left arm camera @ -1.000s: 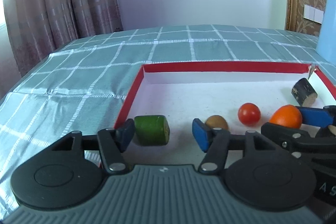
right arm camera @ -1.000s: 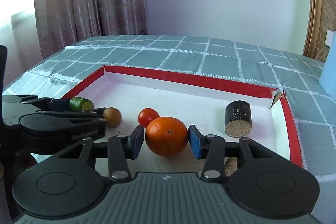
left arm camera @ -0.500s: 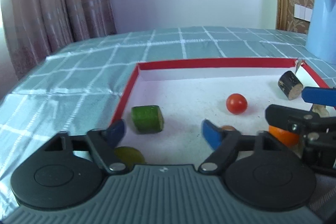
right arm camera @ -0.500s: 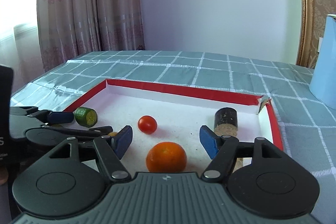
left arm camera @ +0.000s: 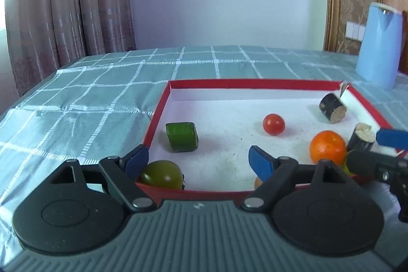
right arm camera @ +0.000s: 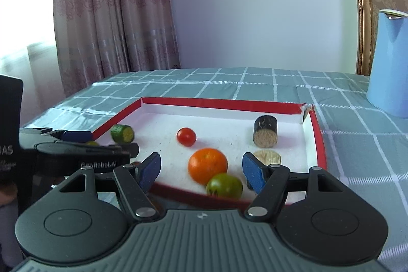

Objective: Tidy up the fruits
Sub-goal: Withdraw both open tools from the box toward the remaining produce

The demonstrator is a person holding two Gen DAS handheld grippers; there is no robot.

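Observation:
A red-rimmed white tray (left arm camera: 255, 83) (right arm camera: 219, 102) holds an orange (left arm camera: 328, 146) (right arm camera: 207, 165), a red tomato (left arm camera: 273, 124) (right arm camera: 186, 136), a green cucumber piece (left arm camera: 181, 136) (right arm camera: 122, 133), two dark cylinder pieces (left arm camera: 332, 108) (right arm camera: 265, 130) and two green tomatoes (left arm camera: 162, 174) (right arm camera: 224, 185). A small brown fruit (left arm camera: 258, 182) peeks by the near rim. My left gripper (left arm camera: 199, 161) is open and empty above the tray's near edge. My right gripper (right arm camera: 201, 170) is open and empty, just behind the orange.
A light blue kettle (left arm camera: 379, 45) (right arm camera: 390, 63) stands on the teal checked tablecloth (left arm camera: 102, 93) at the right rear. Curtains hang at the back left, beyond the table's left edge.
Both grippers have pulled back and up from the tray. The right gripper opened and let go of the orange, which now lies in the tray. The green tomatoes have come into view.

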